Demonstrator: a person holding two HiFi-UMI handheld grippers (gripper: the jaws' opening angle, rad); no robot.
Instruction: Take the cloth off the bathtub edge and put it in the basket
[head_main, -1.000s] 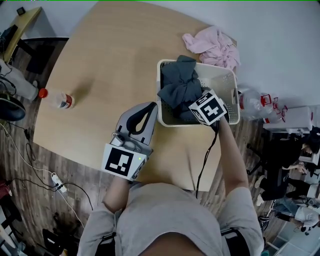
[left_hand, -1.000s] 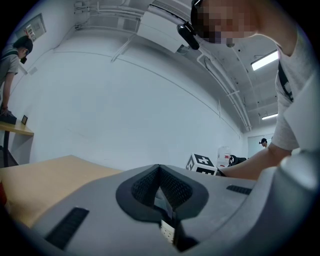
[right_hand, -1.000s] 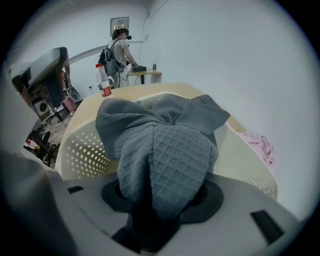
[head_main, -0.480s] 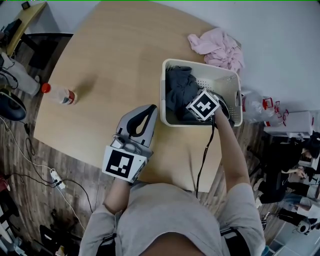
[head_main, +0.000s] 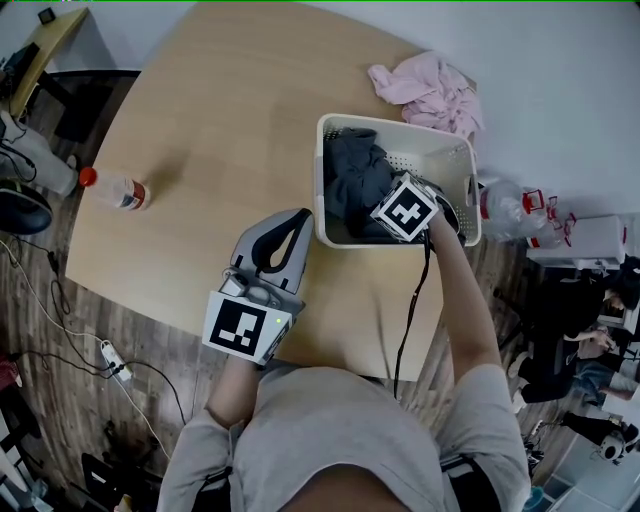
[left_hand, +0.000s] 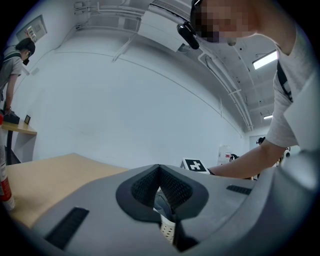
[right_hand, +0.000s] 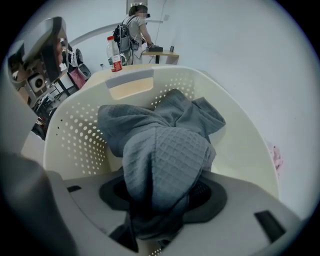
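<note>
Head view: I see the grey waffle cloth (head_main: 355, 175) heaped inside the white perforated basket (head_main: 398, 133) on the wooden table (head_main: 220, 120), with my right gripper (head_main: 400, 215) dipped in over it. Left gripper view: the left gripper (left_hand: 162, 200) has its jaws together, empty. Right gripper view: the jaws have just been opening wide (cloth bunched between them).

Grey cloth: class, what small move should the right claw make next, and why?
Probably lift the right claw straight up: its jaws have just been opening, and the cloth between them already lies inside the basket.
</note>
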